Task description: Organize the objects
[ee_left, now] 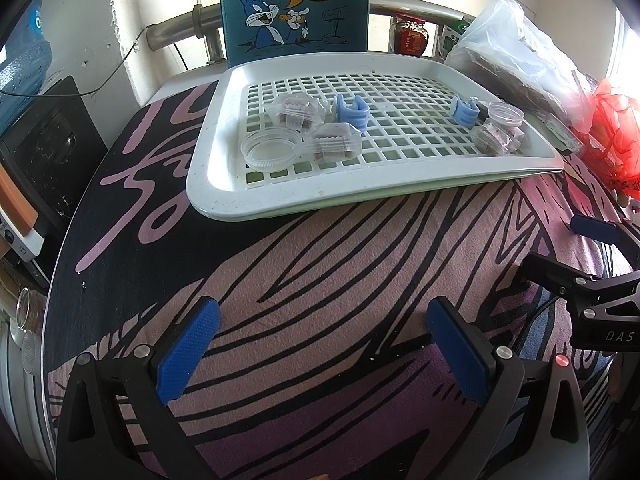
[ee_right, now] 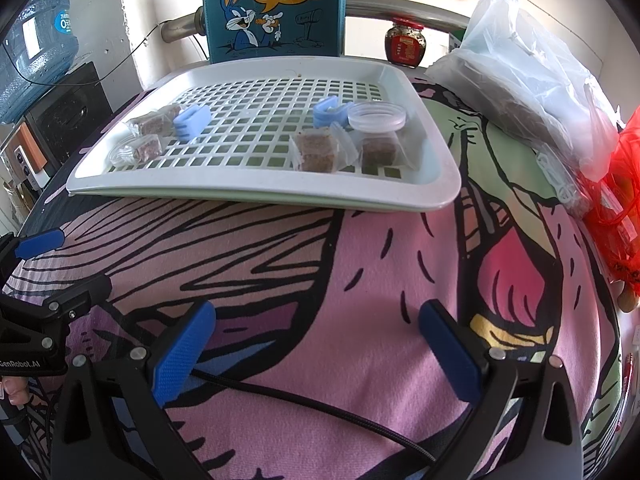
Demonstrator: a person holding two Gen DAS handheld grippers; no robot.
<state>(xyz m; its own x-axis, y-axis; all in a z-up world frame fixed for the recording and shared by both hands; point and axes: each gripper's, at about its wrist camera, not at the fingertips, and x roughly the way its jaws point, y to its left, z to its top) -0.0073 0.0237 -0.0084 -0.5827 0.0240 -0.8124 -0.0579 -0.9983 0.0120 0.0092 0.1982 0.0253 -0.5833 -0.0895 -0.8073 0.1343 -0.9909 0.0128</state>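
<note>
A white slotted tray (ee_left: 224, 196) (ee_right: 256, 192) lies on the patterned cloth. On it are two blue clips (ee_left: 350, 110) (ee_right: 191, 120), a second clip (ee_left: 464, 111) (ee_right: 326, 111), two clear round lids (ee_left: 270, 150) (ee_right: 376, 117), and several wrapped brown cakes (ee_left: 332, 144) (ee_right: 314, 152). My left gripper (ee_left: 322, 350) is open and empty over the cloth, short of the tray. My right gripper (ee_right: 316, 354) is open and empty, also short of the tray. Each gripper shows at the edge of the other's view.
A blue Bugs Bunny box (ee_left: 294, 4) (ee_right: 272, 8) stands behind the tray. A red-lidded jar (ee_right: 406, 44), a clear plastic bag (ee_right: 528, 76) and a red bag (ee_right: 624, 184) sit at the right. A water bottle (ee_right: 36, 48) and a speaker stand at the left. A black cable (ee_right: 320, 408) crosses the cloth.
</note>
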